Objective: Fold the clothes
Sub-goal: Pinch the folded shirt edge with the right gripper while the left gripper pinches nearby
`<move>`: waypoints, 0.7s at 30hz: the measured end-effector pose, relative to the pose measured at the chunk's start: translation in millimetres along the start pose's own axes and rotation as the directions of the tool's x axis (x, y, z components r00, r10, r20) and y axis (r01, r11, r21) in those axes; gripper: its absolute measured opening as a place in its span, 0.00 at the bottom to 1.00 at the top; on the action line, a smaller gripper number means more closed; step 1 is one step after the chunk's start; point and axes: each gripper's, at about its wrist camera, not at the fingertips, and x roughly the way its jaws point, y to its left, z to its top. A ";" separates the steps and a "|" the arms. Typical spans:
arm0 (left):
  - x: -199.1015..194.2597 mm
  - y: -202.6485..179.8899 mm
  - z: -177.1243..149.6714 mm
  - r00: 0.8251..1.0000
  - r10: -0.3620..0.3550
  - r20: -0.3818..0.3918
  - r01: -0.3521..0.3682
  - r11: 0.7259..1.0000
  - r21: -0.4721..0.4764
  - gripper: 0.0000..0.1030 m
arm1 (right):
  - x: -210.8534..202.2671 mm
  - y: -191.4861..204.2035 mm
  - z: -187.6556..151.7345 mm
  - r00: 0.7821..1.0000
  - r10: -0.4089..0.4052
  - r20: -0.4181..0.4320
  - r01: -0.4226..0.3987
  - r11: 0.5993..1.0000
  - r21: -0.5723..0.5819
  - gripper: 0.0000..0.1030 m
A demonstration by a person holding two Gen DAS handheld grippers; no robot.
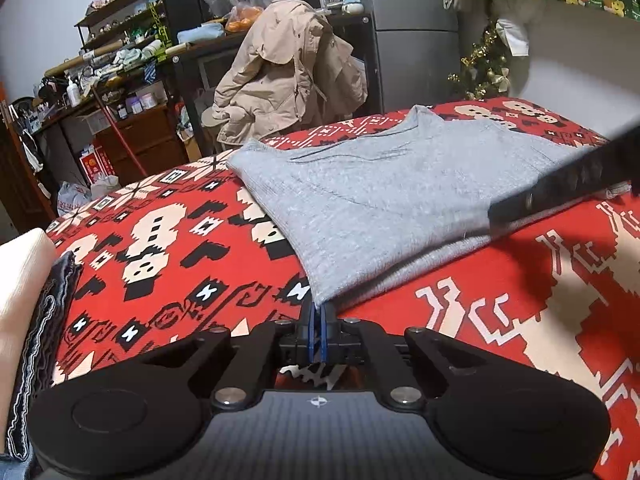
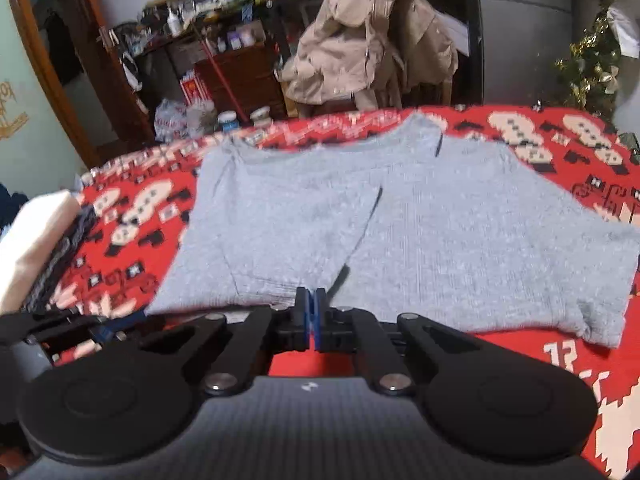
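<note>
A grey shirt lies spread on the red patterned bed cover, partly folded, with one flap lapped over the other. My left gripper is shut on the shirt's near left corner, and the cloth runs in between its blue pads. It also shows at the lower left of the right wrist view as the left gripper. My right gripper is shut on the near hem, close to the seam between the two flaps. In the left wrist view it is a blurred black bar, the right gripper, at the hem.
A stack of folded clothes, cream over dark, sits at the bed's left edge. Beyond the bed stand a chair with a beige jacket, cluttered shelves and a small Christmas tree. Bare cover lies to the right.
</note>
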 end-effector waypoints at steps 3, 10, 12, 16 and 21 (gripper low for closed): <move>0.9 1.3 1.1 1.000 -0.001 -0.007 0.001 1.000 0.000 0.06 | 10.5 -1.9 -6.3 0.999 0.004 -0.037 -0.003 1.000 0.011 0.03; -9.6 13.4 3.1 0.997 -0.074 -0.015 0.073 0.995 -0.065 0.09 | 3.9 -10.5 -7.0 0.999 0.029 -0.028 -0.027 0.998 0.055 0.09; -16.2 17.7 6.9 0.995 -0.103 0.011 0.104 0.990 -0.091 0.09 | -2.1 -12.7 -5.8 0.999 0.032 -0.016 -0.032 0.998 0.054 0.10; -20.4 21.0 21.6 0.988 -0.140 0.063 0.147 0.983 -0.114 0.09 | -12.0 -12.5 3.6 0.998 0.056 0.018 -0.056 0.998 0.039 0.10; 11.8 15.0 40.0 0.981 -0.187 0.048 0.192 0.968 -0.160 0.05 | 0.6 -3.1 18.9 0.994 0.112 0.022 -0.112 0.993 0.026 0.09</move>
